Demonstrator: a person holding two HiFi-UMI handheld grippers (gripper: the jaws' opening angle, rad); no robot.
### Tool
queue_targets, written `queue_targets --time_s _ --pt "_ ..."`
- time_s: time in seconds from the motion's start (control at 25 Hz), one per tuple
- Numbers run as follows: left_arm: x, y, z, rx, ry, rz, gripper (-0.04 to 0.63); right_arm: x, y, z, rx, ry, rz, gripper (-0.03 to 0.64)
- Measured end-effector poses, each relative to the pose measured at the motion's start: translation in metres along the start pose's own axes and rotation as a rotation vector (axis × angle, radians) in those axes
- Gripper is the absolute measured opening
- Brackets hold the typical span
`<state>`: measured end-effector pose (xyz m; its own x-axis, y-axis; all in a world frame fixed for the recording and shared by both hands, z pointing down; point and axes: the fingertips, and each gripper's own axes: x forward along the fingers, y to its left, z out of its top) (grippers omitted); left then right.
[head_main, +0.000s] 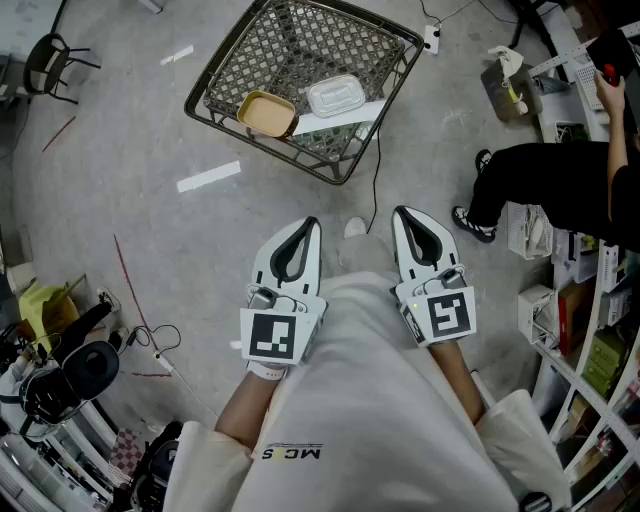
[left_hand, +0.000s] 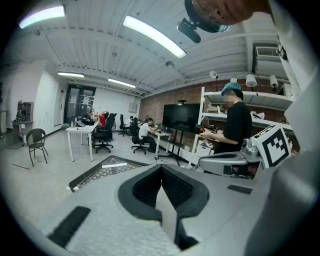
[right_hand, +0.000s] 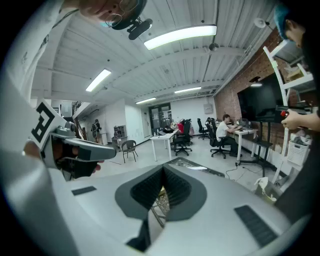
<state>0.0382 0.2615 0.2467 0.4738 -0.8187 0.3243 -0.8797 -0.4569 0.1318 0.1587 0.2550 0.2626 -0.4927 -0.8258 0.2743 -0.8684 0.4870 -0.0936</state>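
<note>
head view looks steeply down on the basket (head_main: 300, 80) from well above. left gripper view faces level over the basket (left_hand: 107, 167); right gripper view likewise. all three share the basket (right_hand: 191, 164).

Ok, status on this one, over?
Left gripper and right gripper shut, empty, near waist. Wire basket on floor ahead, tan bowl and lidded box inside. Cable lies between.

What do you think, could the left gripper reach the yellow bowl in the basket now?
Probably yes: open floor separates the left gripper from the yellow bowl, uncovered at the basket's near rim.
</note>
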Motion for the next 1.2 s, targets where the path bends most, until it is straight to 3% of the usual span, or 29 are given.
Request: queue_targets --time_s 0.52,0.84,1.04,1.2 --pt "-0.023 0.007 -0.003 -0.029 -0.024 0.002 0.025 0.0 0.026 0.0 0.012 -0.025 -0.014 0.017" --pt "0.003 0.008 0.006 -0.021 -0.018 0.031 0.025 0.001 -0.014 0.001 0.027 -0.047 -0.027 0.018" --pt "0.015 0.024 -0.002 -0.043 0.037 0.092 0.025 0.024 -0.034 0.001 0.037 -0.029 -0.012 0.018" --pt "0.034 0.041 0.004 -0.061 0.039 0.085 0.025 0.052 -0.039 0.007 0.033 -0.008 -0.001 0.018"
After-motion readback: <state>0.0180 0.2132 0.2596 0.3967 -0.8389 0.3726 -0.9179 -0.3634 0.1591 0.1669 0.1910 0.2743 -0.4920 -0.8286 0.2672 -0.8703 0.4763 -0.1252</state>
